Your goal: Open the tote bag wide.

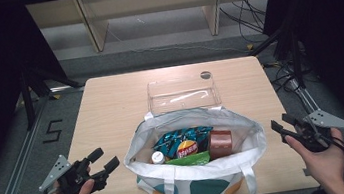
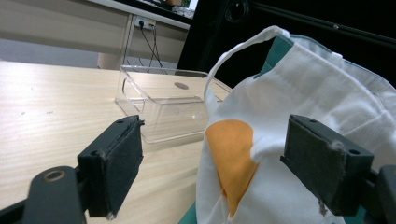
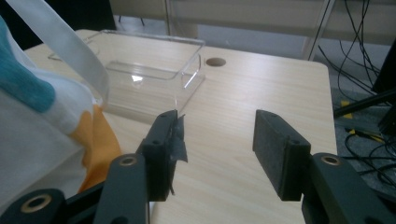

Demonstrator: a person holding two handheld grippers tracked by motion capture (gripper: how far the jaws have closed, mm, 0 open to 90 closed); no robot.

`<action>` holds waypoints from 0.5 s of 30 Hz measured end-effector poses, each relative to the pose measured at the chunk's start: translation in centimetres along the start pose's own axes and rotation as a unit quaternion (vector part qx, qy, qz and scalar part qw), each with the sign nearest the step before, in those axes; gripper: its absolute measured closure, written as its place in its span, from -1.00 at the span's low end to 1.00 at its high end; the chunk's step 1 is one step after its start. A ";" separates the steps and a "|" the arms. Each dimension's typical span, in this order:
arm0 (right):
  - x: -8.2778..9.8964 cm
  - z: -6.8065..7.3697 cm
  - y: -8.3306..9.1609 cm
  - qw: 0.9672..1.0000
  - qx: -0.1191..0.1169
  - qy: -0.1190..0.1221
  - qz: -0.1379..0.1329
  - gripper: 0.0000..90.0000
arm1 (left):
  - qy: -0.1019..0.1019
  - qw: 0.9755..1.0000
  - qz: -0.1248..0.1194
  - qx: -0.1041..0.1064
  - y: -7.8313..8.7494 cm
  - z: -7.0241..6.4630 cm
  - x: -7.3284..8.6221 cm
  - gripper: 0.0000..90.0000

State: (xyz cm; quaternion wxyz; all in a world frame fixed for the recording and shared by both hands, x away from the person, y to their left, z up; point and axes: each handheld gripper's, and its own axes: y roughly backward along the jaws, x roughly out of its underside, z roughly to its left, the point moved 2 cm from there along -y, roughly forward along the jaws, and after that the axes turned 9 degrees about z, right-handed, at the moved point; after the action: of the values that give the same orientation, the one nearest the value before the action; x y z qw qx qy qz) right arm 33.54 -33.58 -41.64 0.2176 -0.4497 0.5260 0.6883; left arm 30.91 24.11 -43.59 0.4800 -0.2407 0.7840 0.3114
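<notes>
A white tote bag (image 1: 245,132) with teal and orange patches stands open at the table's near middle. Inside lie a teal snack packet (image 1: 183,141), a brown box (image 1: 220,142), a green packet (image 1: 191,159) and a white-capped bottle (image 1: 158,157). My left gripper (image 1: 107,162) is held at the near left, open, jaws pointing at the bag's side (image 2: 299,93) with nothing gripped. At the near right my right gripper (image 1: 281,127) is open too, over the table edge beside the bag (image 3: 42,126). Both hands grip the handles.
A clear plastic bin (image 1: 183,93) sits behind the bag, also seen as the bin (image 2: 163,105) and the bin (image 3: 144,70). A round hole (image 1: 205,75) marks the tabletop. Wooden shelving and cables lie on the floor beyond; metal rails flank the table.
</notes>
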 end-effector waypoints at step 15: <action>-4.2 5.0 4.8 0.991 -0.091 0.038 -0.095 0.29 | -0.052 0.997 0.000 0.065 -0.7 -5.3 -4.0 -0.31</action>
State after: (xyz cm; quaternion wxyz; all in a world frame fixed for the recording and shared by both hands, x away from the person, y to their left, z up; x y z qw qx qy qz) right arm 30.04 -29.95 -35.32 0.2201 -0.5411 0.4245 0.6918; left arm 29.88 20.11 -38.31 0.5344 -0.1922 0.7768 0.2722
